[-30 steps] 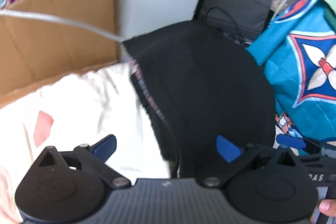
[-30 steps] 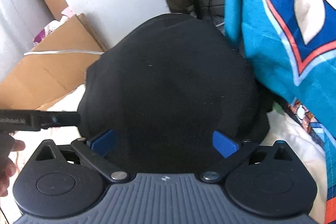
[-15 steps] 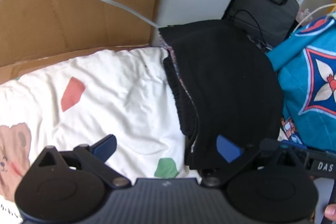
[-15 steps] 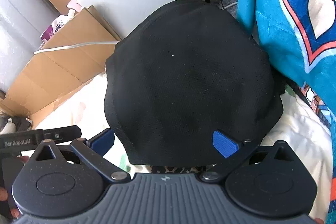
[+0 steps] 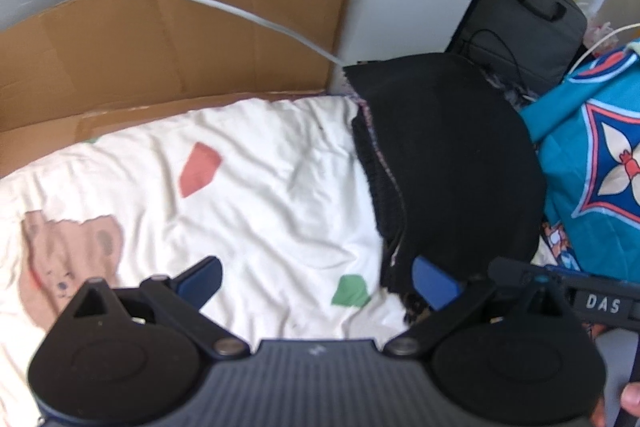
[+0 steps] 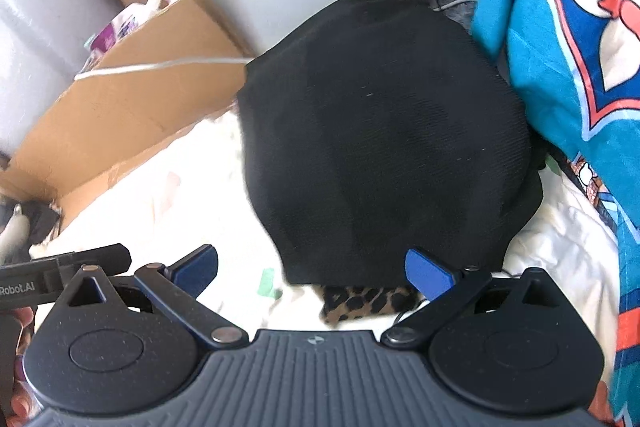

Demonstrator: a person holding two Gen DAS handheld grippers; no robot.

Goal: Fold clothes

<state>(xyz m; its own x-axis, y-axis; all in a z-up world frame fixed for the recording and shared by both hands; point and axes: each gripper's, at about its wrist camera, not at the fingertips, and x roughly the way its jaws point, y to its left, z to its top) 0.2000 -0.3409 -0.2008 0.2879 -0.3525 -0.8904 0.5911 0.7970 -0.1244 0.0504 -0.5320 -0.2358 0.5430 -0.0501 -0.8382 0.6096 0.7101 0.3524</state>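
A folded black garment [image 5: 448, 163] lies on a white bedsheet [image 5: 248, 187] with coloured prints; it also shows in the right wrist view [image 6: 384, 147]. A leopard-print cloth [image 6: 364, 303] sticks out from under its near edge. My left gripper [image 5: 316, 281] is open and empty, above the sheet just left of the garment's near corner. My right gripper [image 6: 312, 271] is open and empty, above the garment's near edge. Each gripper's body shows at the edge of the other's view.
A teal patterned blanket [image 5: 600, 155] is heaped to the right of the garment, and shows in the right wrist view [image 6: 576, 39]. An open cardboard box [image 5: 168, 47] with a white cable [image 5: 248, 15] stands behind the bed. A dark bag [image 5: 528, 23] leans by the white wall.
Both grippers have drawn back toward me and away from the black garment. The left one has shifted left, showing more bedsheet. The leopard-print cloth has come into view.
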